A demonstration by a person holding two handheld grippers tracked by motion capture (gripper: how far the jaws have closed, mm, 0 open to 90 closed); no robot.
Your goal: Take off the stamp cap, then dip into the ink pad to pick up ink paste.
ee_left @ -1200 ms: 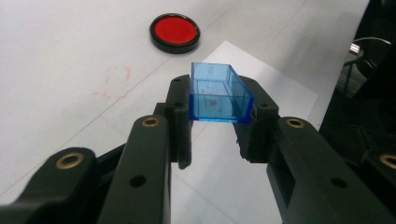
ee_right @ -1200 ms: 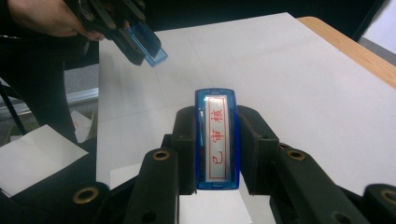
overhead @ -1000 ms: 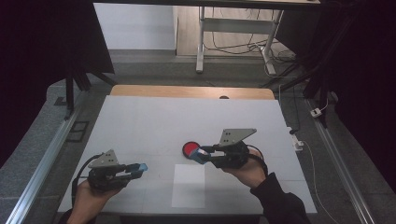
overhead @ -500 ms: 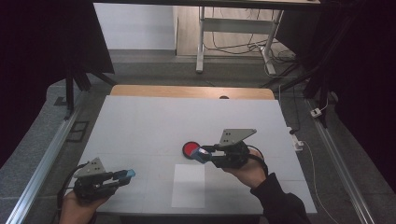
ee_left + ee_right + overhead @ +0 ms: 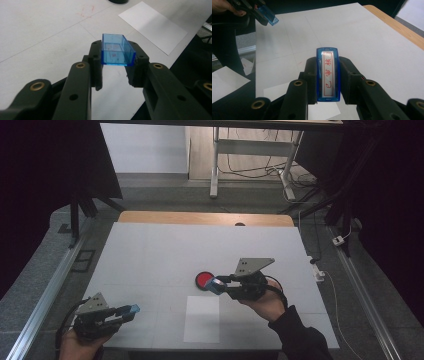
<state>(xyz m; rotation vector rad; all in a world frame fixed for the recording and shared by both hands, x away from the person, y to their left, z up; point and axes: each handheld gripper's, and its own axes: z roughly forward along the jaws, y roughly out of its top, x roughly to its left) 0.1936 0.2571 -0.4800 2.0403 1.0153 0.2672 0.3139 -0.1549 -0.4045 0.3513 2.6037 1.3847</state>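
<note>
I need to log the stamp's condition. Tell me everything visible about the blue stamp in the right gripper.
The stamp is a narrow oblong of translucent blue plastic with rounded ends. Its white face carries a red rectangular frame and red characters, turned toward the camera. The right gripper clamps it by its long sides, one black jaw against each. It is held above the table, close to the red ink pad, touching nothing else.

We are looking at a white table that is showing faint grid lines across its top and a bare wooden strip running along its far edge. A white sheet of paper is lying flat near the table's near edge, and a round red ink pad in a black rim is sitting just beyond the sheet's far end, a little apart from it
</note>
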